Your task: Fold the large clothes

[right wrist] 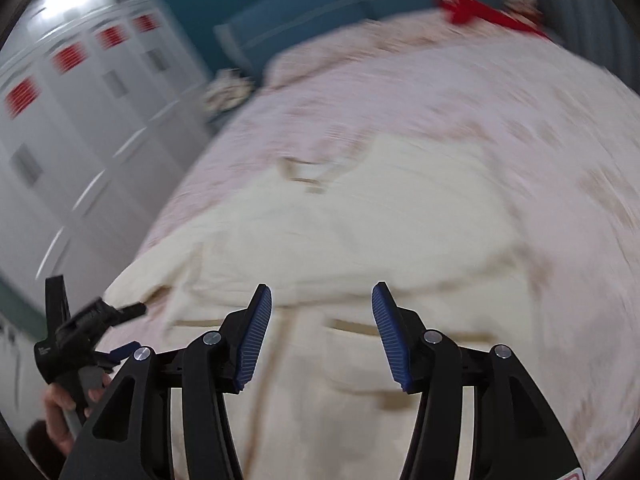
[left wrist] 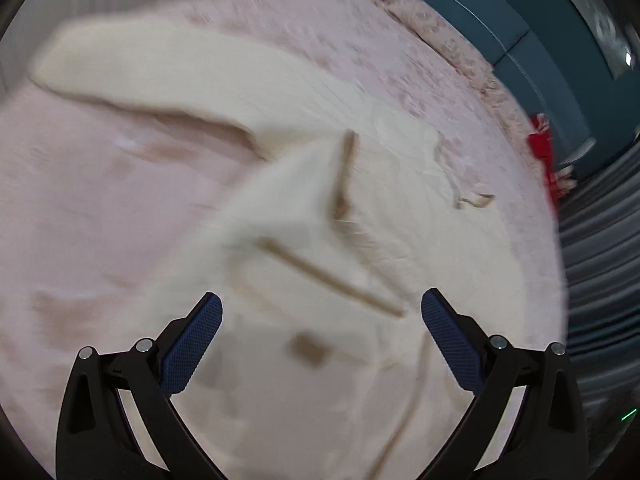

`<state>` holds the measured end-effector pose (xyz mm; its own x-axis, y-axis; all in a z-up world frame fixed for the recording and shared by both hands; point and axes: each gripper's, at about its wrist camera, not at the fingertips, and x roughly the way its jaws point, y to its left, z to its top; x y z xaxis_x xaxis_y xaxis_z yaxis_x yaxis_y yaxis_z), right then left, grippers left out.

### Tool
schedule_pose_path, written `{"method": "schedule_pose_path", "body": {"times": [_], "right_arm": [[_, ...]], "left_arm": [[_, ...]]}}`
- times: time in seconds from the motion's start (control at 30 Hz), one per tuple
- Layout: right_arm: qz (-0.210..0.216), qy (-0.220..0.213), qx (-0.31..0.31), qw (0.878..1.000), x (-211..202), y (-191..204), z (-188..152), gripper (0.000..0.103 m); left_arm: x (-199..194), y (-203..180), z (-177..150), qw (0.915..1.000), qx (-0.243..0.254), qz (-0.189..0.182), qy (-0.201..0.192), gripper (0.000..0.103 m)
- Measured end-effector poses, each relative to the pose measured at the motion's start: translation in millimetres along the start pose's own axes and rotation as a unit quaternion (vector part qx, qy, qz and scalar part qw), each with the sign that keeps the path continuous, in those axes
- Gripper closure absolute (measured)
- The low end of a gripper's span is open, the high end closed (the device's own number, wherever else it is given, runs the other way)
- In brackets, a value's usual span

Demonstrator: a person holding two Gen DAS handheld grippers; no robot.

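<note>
Left wrist view looks down on a wide bed [left wrist: 80, 208] under a pale pink cover, and most of that cover is taken up by a big cream garment [left wrist: 360, 208] with tan trim lines, spread roughly flat. One long sleeve [left wrist: 132, 68] runs off toward the far left, while the body reaches from the middle of the bed to the near edge beneath both tools. A teal headboard [left wrist: 472, 4] backs the far side, with something red [left wrist: 542, 146] lying at the far right edge of the bed; white cupboards [right wrist: 72, 128] stand off to the left in the right wrist view.

The left gripper [left wrist: 320, 320] hangs above the near part of the garment with its jaws wide and nothing between them. The right gripper [right wrist: 322, 312] is likewise spread, empty, over the near hem area. Both pictures are smeared, so fine creases are hard to read.

To my eye the fold is only being set up. Doing it well would mean each tool pinching a matching point on one edge, taking a single layer cleanly, then carrying both sides over together so the sleeve lands inside the body without bunching.
</note>
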<state>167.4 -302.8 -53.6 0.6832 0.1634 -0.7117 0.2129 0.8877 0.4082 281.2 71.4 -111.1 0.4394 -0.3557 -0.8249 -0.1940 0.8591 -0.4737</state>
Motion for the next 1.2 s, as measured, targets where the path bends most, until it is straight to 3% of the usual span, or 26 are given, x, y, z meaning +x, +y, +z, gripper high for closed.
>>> {"method": "schedule_pose_path", "body": {"times": [0.2, 0.3, 0.37, 0.4, 0.47, 0.57, 0.63, 0.73, 0.83, 1.0, 1.2], "right_arm": [[-0.055, 0.007, 0.048, 0.997, 22, -54, -5, 0.05], [-0.063, 0.016, 0.084, 0.994, 39, -79, -6, 0.05], [-0.064, 0.022, 0.112, 0.991, 51, -95, -4, 0.05], [-0.06, 0.023, 0.125, 0.99, 57, -102, -4, 0.05], [-0.055, 0.026, 0.165, 0.984, 68, -118, 3, 0.05], [-0.041, 0.01, 0.201, 0.979, 81, -131, 18, 0.057], [-0.04, 0.005, 0.217, 0.975, 87, -138, 29, 0.092], [-0.011, -0.025, 0.202, 0.979, 76, -130, 47, 0.096], [-0.028, -0.073, 0.133, 0.988, 52, -111, 50, 0.097], [-0.104, 0.015, 0.124, 0.987, 108, -133, 29, 0.097], [-0.164, 0.022, 0.036, 0.985, 118, -113, 29, 0.094]], "left_arm": [[55, -19, 23, 0.9997, -0.018, -0.008, 0.016, 0.016], [76, -18, 31, 0.9991, -0.03, -0.008, 0.031, 0.042], [81, -17, 34, 0.9984, -0.034, -0.019, 0.042, 0.076], [80, -18, 36, 0.9985, -0.028, -0.026, 0.04, 0.086], [71, -27, 41, 0.9994, -0.002, -0.027, 0.022, 0.096], [47, -49, 54, 0.9983, 0.043, -0.033, -0.021, 0.097], [25, -63, 65, 0.9948, 0.066, -0.049, -0.059, 0.097], [-4, -77, 73, 0.9867, 0.1, -0.069, -0.108, 0.097], [2, -82, 64, 0.981, 0.145, -0.029, -0.126, 0.097], [93, -48, 34, 0.9887, 0.136, 0.061, -0.021, 0.097], [108, -53, 17, 0.9781, 0.172, 0.113, -0.033, 0.094]]}}
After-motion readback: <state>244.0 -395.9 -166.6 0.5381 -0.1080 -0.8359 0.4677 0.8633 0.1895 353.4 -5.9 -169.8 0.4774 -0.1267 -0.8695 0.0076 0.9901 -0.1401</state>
